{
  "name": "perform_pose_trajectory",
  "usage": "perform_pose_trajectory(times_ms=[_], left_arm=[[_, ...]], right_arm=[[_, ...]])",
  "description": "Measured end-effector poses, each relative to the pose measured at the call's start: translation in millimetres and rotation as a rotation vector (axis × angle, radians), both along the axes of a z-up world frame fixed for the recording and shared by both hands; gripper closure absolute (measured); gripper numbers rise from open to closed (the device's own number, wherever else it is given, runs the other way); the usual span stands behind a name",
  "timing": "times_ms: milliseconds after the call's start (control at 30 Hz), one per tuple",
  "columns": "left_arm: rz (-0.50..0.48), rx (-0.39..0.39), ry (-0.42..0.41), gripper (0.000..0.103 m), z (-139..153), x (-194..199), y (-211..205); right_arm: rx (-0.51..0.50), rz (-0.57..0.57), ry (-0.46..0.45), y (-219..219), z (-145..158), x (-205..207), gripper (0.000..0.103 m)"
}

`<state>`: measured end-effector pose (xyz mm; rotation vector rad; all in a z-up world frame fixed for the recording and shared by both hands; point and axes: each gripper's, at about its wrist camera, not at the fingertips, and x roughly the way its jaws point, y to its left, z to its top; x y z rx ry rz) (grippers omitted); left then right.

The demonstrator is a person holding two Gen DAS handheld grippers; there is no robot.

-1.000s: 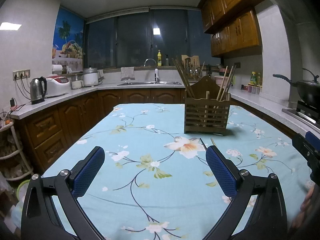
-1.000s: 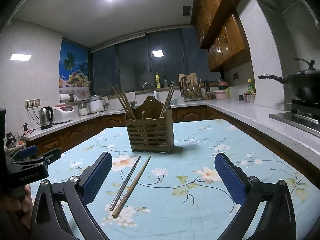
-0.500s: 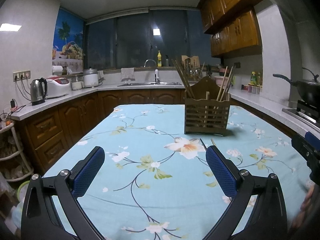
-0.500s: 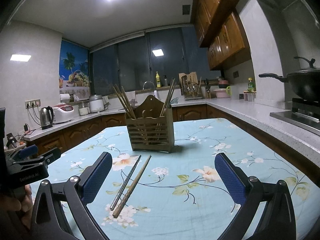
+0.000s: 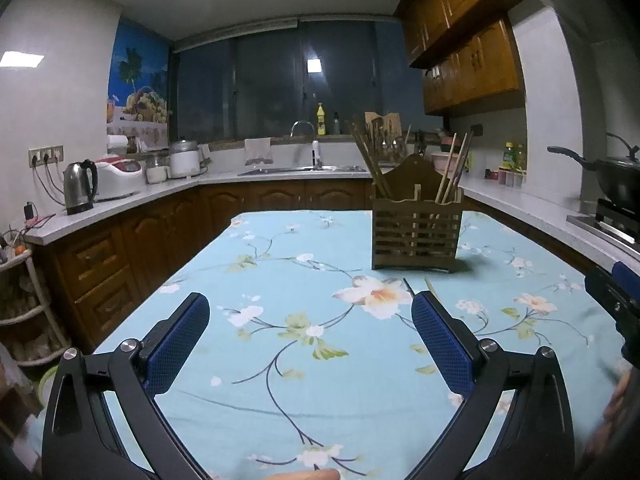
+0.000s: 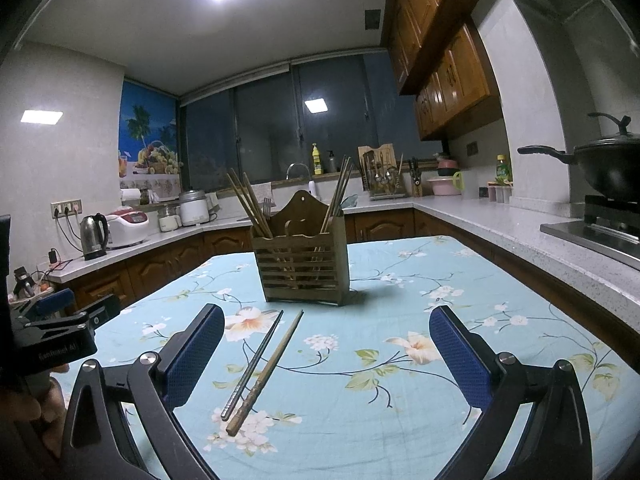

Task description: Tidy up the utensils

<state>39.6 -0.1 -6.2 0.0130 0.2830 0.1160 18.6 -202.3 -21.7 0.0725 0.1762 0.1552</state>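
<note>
**Ana:** On the flowered tablecloth (image 6: 400,420), toward its near edge, two loose chopsticks lie side by side: a dark metal chopstick (image 6: 253,364) and a wooden chopstick (image 6: 266,372). Where's the claw?

**Ben:** The right gripper (image 6: 326,354) hangs just behind them, jaws wide and empty. Both sticks sit left of its centre line, close to the left pad.

**Ana:** And their long axis?

**Ben:** Running away from the camera, thick ends near, tips angled toward the wooden utensil holder (image 6: 301,266), which stands upright near the middle of the table with more chopsticks in its two ends. I'd judge the claw must shift left and close across them.

**Ana:** The other hand?

**Ben:** The left gripper (image 5: 310,334) is also spread wide, holding nothing, over bare cloth. From its view only the stick tips show beyond its right pad, so the right gripper is nearer.

**Ana:** Obstacles?

**Ben:** Nothing lies between sticks and holder. The kettle (image 6: 94,236) and wok (image 6: 600,164) sit well apart on the counters.
</note>
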Motion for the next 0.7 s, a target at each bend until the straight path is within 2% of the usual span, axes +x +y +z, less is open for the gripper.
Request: perform_pose_trajectory(times_ms=[700], left_arm=[[-0.018,0.024,-0.021,0.000,-0.8,-1.7,-6.9]], right_arm=[[0.002,0.000,0.002,2.0,-1.8,-0.7,0.000]])
